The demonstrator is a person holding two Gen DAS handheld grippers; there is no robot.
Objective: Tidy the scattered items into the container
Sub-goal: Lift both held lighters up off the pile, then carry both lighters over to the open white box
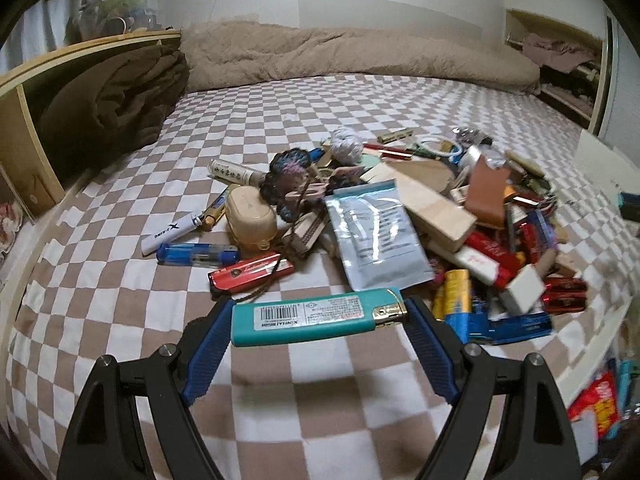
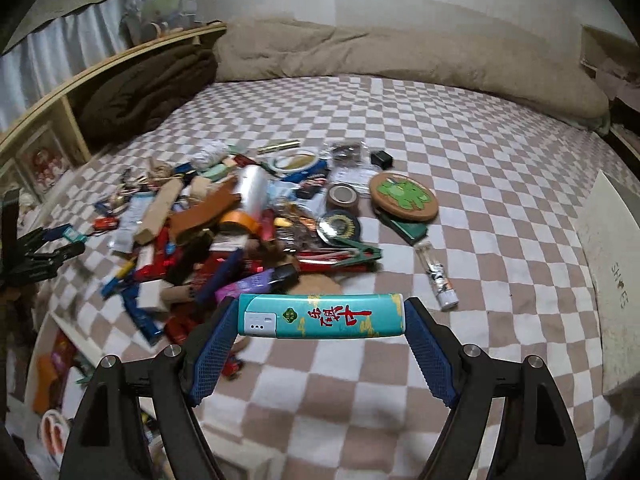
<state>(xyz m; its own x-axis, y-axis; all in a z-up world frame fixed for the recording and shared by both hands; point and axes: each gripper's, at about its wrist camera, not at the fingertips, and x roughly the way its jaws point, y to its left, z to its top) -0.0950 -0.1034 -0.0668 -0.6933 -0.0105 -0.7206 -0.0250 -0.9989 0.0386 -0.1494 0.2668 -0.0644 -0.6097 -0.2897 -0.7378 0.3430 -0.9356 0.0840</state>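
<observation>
Left gripper (image 1: 318, 314) clamps teal lighter (image 1: 316, 316) endwise above checkered bedspread (image 1: 320, 392).

Bare checkered blanket (image 2: 500, 184) beside clutter pile (image 2: 240, 224)

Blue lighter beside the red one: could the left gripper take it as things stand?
Probably not yet: the left gripper is already shut on a teal lighter. The blue lighter itself lies uncovered on the checkered bedspread.

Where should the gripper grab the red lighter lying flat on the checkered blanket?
Grab the flat red lighter across its narrow width, near the middle, coming down from above. It lies flat and long on the checkered blanket, so its long sides are open. Watch the brown cord draped over it.
</observation>
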